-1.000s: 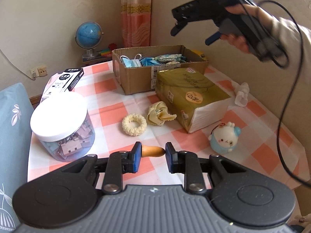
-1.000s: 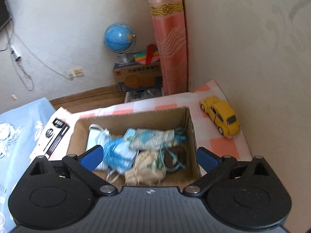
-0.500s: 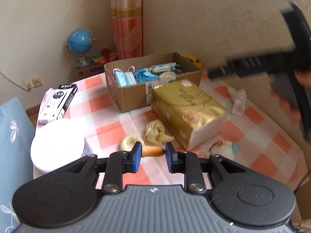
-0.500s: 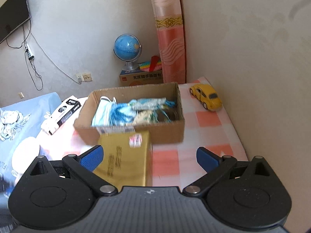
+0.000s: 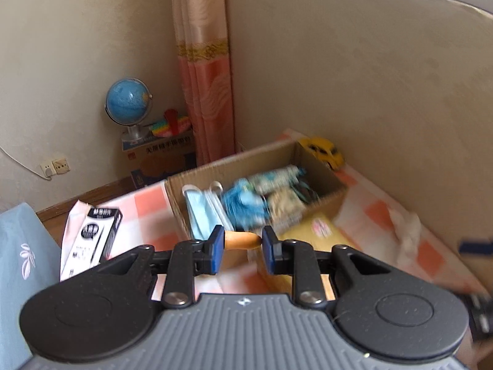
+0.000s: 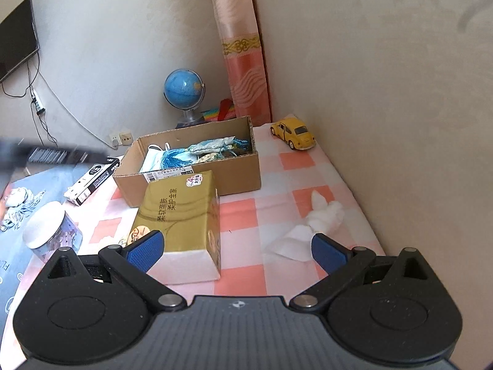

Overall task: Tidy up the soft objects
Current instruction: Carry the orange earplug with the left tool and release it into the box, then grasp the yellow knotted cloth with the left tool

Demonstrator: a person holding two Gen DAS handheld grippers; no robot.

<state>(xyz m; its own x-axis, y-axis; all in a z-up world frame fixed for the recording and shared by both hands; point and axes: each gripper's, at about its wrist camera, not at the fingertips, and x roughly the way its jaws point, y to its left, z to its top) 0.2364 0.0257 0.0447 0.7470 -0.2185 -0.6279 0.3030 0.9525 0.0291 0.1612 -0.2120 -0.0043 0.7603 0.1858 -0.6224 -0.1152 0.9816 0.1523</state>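
Orange soft piece (image 5: 242,240) in left gripper (image 5: 241,248)

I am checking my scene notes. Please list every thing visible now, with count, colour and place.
box: 1, brown, table middle, holding masks and pouches
tissue pack: 1, gold, before the box
car: 1, yellow, far corner of the table
white cloth: 1, right of the pack
jar: 1, clear, white lid, left edge
black carton: 1, left of the box
globe: 1, blue, behind the table
orange piece: 1, in the left tool
left tool: shut on the piece
right tool: open
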